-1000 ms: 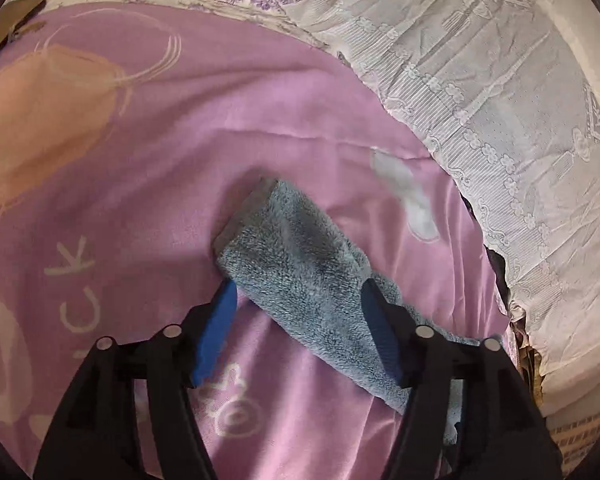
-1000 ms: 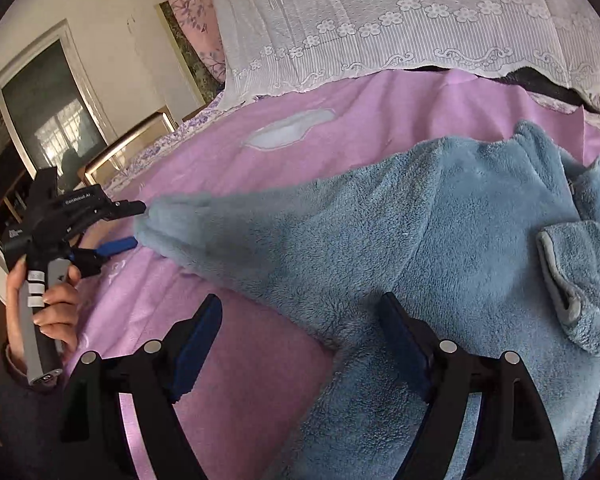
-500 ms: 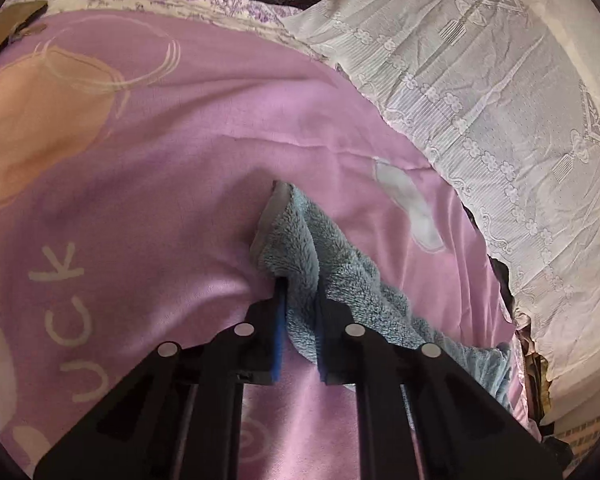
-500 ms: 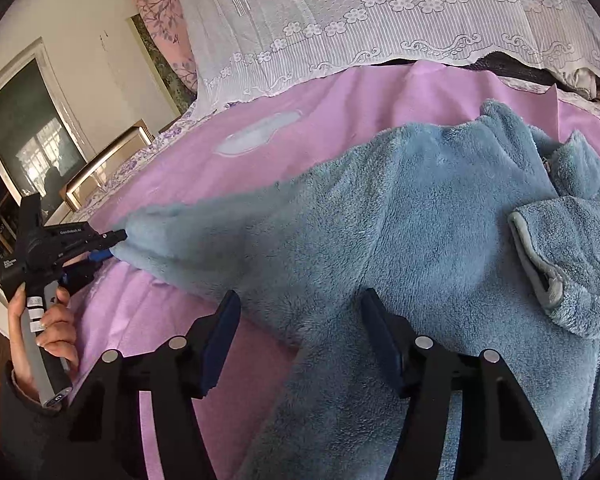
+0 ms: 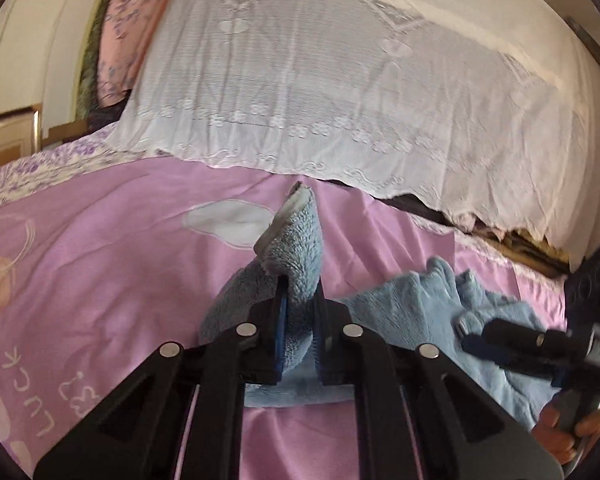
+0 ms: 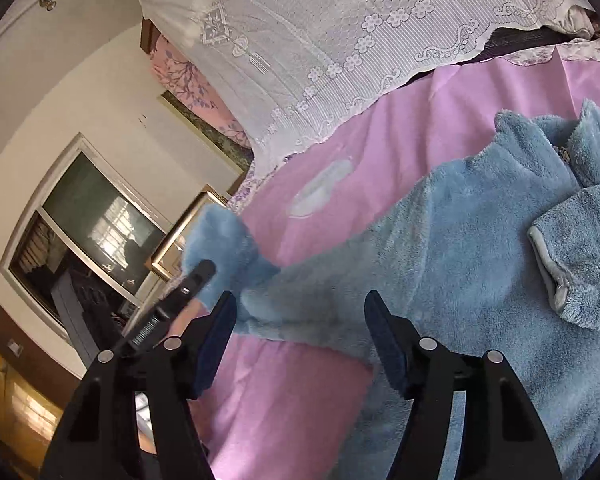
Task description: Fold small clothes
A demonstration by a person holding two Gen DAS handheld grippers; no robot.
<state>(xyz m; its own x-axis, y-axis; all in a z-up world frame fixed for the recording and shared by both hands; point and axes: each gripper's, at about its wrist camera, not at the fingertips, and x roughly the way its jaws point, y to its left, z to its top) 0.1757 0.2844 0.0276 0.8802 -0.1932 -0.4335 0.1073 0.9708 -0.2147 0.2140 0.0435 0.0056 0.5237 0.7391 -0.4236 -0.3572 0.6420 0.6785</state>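
With our left gripper (image 5: 300,300) clamped on the blue fleece jacket's (image 6: 480,248) sleeve cuff (image 5: 296,240), lifted ahead of it, and our right gripper (image 6: 300,332) opening empty just above the jacket's body, we risk dragging the whole garment askew.

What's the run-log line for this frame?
left gripper: shut on sleeve, lifted | right gripper: jaws opening, over jacket, nothing gripped | bedspread

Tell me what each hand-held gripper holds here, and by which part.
The left hand-held gripper is shut on the blue fleece jacket's sleeve, just behind the cuff. The right hand-held gripper is opening and holds nothing.
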